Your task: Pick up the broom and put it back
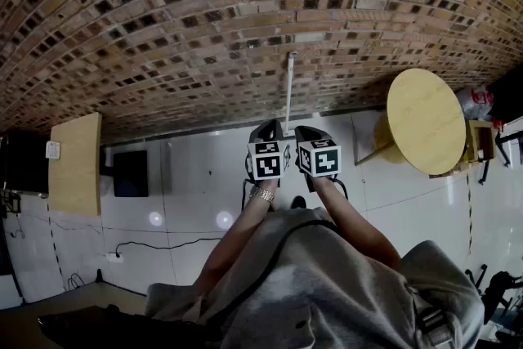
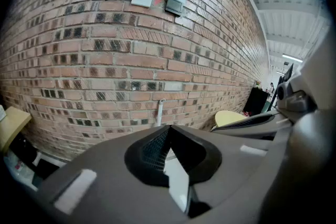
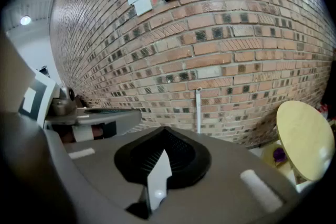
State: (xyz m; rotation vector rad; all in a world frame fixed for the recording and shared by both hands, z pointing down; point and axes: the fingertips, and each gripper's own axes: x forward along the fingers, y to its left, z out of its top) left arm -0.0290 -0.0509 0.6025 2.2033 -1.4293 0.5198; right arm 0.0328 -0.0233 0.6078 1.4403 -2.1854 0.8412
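Currently my left gripper (image 2: pixel 167 136) and right gripper (image 3: pixel 164 139) are both clenched on nothing, side by side, aimed at the brick wall (image 1: pixel 204 29). I take the thin white pole upright against that wall, well ahead, for the broom (image 1: pixel 288 94), its head hidden behind the grippers. I judge the step in hand to be the approach: part the jaws, advance over the tiled floor (image 1: pixel 196 176), and keep left of the round table (image 1: pixel 425 120).
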